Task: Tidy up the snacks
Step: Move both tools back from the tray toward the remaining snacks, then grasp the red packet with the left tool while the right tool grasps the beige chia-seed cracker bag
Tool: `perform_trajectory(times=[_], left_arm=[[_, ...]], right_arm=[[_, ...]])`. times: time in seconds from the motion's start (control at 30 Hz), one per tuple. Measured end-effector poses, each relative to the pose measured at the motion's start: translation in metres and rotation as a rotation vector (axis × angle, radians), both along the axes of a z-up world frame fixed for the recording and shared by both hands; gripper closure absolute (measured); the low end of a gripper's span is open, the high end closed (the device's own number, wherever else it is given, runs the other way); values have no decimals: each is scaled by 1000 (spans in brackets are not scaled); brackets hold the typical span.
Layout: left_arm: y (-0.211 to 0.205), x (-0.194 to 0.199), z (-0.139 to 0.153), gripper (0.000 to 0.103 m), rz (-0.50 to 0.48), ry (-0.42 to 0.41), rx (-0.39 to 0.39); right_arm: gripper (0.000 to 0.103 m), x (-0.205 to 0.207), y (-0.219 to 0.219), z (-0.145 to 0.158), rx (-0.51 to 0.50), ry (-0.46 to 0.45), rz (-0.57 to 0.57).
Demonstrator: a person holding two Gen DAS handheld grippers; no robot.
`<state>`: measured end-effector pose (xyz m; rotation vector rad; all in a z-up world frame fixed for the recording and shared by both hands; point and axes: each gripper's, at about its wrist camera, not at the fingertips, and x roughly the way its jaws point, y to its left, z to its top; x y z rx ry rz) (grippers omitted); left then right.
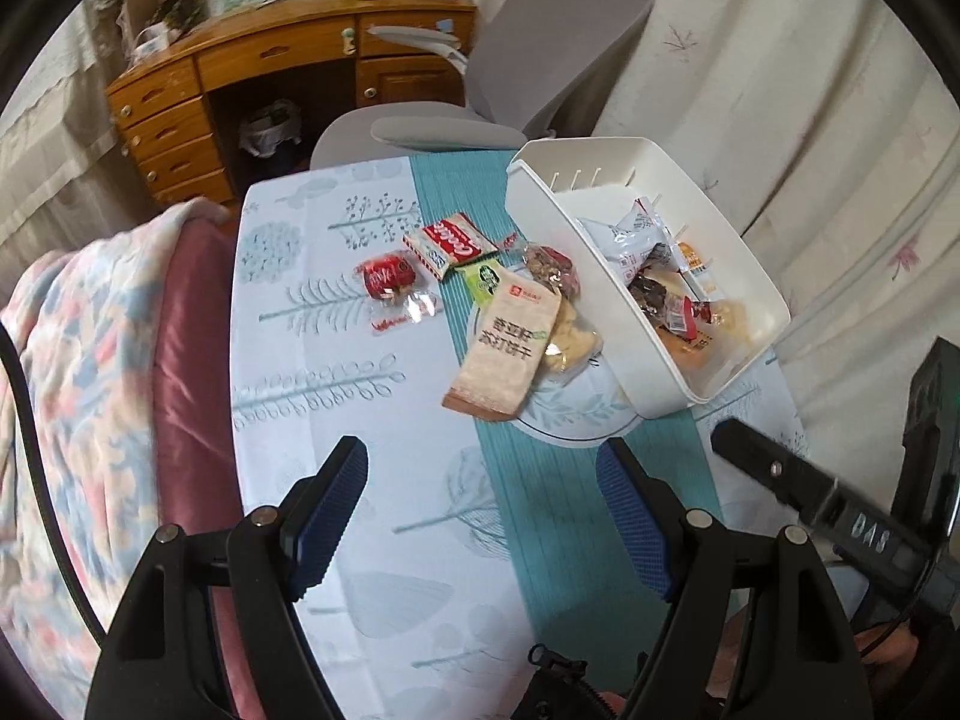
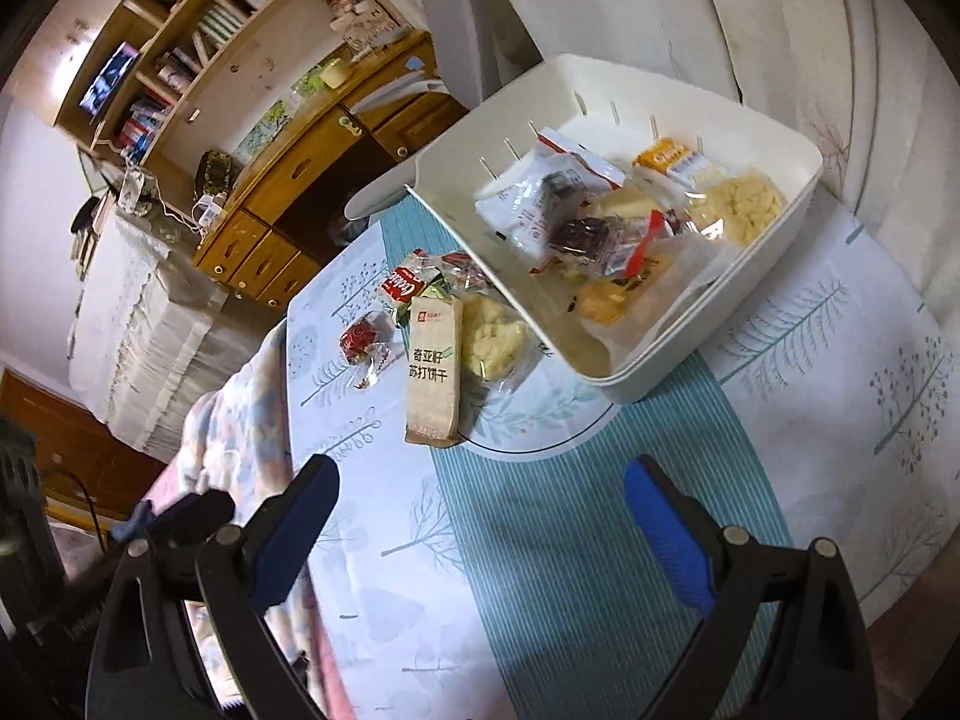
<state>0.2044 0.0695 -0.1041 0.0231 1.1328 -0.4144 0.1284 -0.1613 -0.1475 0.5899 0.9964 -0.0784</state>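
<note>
At 12 o'clock of both released, empty grippers (left gripper, right gripper), loose snacks remain beside the white bin. Sorting is judged midway; the soda cracker pack is to be grasped next.

bins 1 | plates 1 | loose snack packets on table 6

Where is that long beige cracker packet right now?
The beige cracker packet lies on the table outside the white bin, just left of it, half on the plate, beside a pale cookie pack.
</note>
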Motion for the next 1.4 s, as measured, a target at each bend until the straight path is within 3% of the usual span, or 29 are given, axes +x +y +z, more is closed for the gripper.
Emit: perform_trajectory(times=[0.37, 0.53, 0.77, 0.97, 1.3, 1.4], left_arm=[[9, 75, -18, 26, -48, -24, 73], [10, 121, -48, 26, -16, -6, 95], [9, 167, -101, 26, 34, 49, 95], [2, 193, -144, 26, 92, 140, 47], [-5, 208, -177, 28, 170, 192, 4], [-9, 211, -184, 37, 178, 203, 13]], right_arm=[[8, 16, 43, -9, -170, -62, 98], [8, 42, 58, -30, -214, -93, 146], [14, 80, 64, -74, -197, -42, 119], [17, 103, 66, -104, -154, 4, 85], [21, 118, 73, -126, -163, 33, 85], [32, 122, 77, -126, -177, 37, 89]])
